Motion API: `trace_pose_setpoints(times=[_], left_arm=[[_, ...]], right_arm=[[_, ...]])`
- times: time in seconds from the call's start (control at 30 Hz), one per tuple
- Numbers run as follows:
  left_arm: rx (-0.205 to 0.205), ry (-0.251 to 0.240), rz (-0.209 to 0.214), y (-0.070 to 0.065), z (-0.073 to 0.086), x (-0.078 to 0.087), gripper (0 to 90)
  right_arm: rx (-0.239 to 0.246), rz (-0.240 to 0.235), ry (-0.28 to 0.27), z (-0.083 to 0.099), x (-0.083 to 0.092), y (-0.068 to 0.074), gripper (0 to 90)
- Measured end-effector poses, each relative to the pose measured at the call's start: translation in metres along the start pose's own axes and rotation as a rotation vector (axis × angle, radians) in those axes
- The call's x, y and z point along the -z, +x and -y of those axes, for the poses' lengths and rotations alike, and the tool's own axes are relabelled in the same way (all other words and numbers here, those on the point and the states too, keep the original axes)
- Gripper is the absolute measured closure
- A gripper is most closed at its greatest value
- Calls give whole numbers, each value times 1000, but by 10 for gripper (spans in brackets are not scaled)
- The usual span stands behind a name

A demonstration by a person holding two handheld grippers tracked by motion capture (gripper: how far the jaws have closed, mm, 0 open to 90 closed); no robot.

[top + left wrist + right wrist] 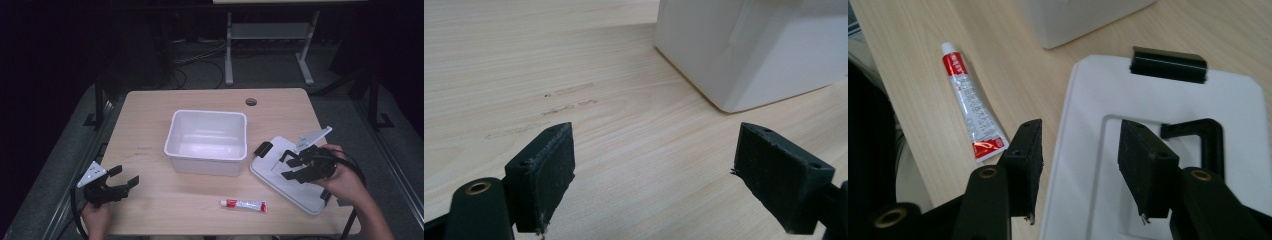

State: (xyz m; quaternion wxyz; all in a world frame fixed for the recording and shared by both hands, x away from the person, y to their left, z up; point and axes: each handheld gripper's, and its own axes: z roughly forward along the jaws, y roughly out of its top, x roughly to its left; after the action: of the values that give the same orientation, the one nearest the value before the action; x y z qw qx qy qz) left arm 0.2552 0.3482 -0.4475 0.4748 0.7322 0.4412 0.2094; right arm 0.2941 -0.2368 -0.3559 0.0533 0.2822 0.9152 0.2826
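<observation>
Right claw (pixel 295 165) first: we hold it over the white lid (pixel 280 176) that lies flat on the right side of the tabletop (pixel 150 115), its jaws spread with nothing pinched between them. In the right gripper view the jaws straddle the lid's left edge — one hangs over bare wood, the other over the lid's raised centre panel, beside a black handle (pixel 1198 132). A black clip (pixel 1168 64) sits on the lid's far edge. Our left claw (pixel 122 181) rests low at the near left corner, its jaws also wide apart and empty, pointing toward the white bin (pixel 207 141). Near the front edge, between the two claws, lies a small red-and-white tube (pixel 244 204), just left of the lid and apart from it. Farther back, in the middle of the tabletop, stands the open bin — empty inside, as far as we can tell.
</observation>
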Motion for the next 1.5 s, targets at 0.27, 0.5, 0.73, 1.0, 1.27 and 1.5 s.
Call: trace_pose_setpoints(times=[0.27, 0.5, 0.73, 1.0, 1.27, 1.5], left_arm=[[2, 1, -3, 2, 0, 1, 159], [2, 3, -1, 1, 0, 0, 159], [-3, 6, 2, 0, 0, 0, 159], [-3, 8, 2, 1, 0, -1, 159], [-6, 11, 5, 0, 0, -2, 158], [-7, 15, 7, 0, 0, -3, 159]], right_arm=[[47, -40, 14, -6, -16, 14, 495], [81, -87, 26, -9, -33, 25, 480], [126, -134, 42, -14, -51, 40, 466], [167, -172, 60, -17, -73, 51, 468], [196, -201, 82, -19, -89, 60, 475], [216, -223, 99, -22, -101, 65, 486]])
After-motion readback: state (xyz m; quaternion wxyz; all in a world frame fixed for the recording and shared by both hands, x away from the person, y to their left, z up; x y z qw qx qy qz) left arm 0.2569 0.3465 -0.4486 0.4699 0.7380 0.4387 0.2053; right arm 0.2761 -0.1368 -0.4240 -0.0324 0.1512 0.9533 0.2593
